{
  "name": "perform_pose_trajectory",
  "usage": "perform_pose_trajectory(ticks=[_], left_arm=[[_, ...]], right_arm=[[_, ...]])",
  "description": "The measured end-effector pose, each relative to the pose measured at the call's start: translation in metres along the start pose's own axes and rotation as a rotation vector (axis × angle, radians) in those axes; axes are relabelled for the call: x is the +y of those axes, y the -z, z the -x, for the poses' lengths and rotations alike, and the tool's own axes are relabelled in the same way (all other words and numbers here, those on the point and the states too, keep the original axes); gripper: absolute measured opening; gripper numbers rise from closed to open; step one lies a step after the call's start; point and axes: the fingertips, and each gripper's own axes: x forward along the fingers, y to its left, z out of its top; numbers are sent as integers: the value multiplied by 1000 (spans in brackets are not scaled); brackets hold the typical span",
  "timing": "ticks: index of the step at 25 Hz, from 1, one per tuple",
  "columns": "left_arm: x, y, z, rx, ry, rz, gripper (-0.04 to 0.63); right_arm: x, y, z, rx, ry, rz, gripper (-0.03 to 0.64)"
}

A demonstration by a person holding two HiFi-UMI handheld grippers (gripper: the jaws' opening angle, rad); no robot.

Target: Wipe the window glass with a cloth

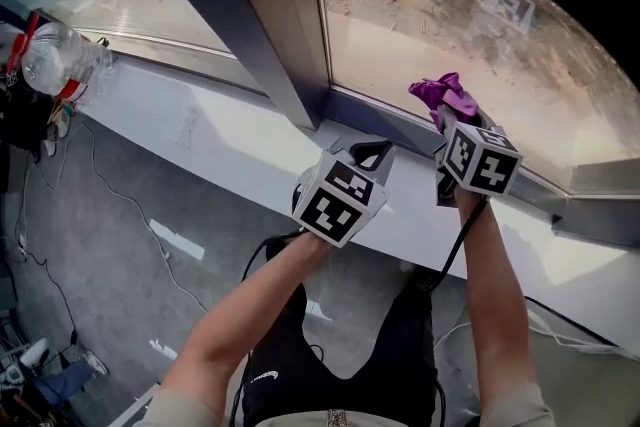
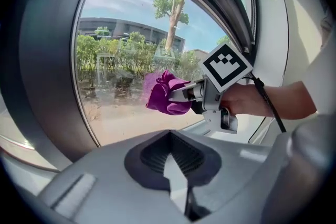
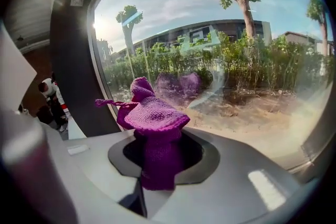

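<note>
Purple knitted cloth [image 3: 155,122] is sitting bunched between the jaws of the right hand-held gripper [image 1: 447,122], which are closing on its lower part while the rest is spilling out above them in a loose crumpled head with one thin strand sticking out to the left. That gripper is holding the cloth up against the lower part of the window glass [image 1: 470,25], near the pane's bottom edge; a faint purple reflection is showing in the glass right beside the cloth, though whether the two are actually touching cannot be told. The left hand-held gripper [image 1: 368,153] is hanging just to the left of the right one, over the white window sill [image 1: 215,130], with its jaws drawn together and nothing between them. It is pointing toward the base of the dark frame post [image 1: 268,10] that is dividing the two panes. Far along the sill to the left, a clear plastic bottle [image 1: 55,57] is lying by the glass. Below the sill, thin cables [image 1: 110,190] are trailing across the grey floor [image 1: 90,265].
</note>
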Motion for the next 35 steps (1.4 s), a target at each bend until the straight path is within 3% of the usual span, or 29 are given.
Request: perform_pose_trajectory(ticks=[11, 18, 23, 29, 35], left_arm=[[-35, -101, 49, -100, -15, -81, 0], [-52, -136, 67, -128, -12, -106, 0], [-66, -151, 72, -145, 0, -112, 0], [-75, -151, 53, -146, 36, -119, 0], [-82, -125, 11, -111, 61, -81, 0]], right_arm=[[29, -138, 101, -216, -62, -10, 130], [35, -202, 156, -349, -59, -10, 130], [28, -227, 187, -444, 0, 48, 130], [2, -229, 201, -575, 228, 280, 130], [-4, -209, 194, -637, 472, 741, 131]])
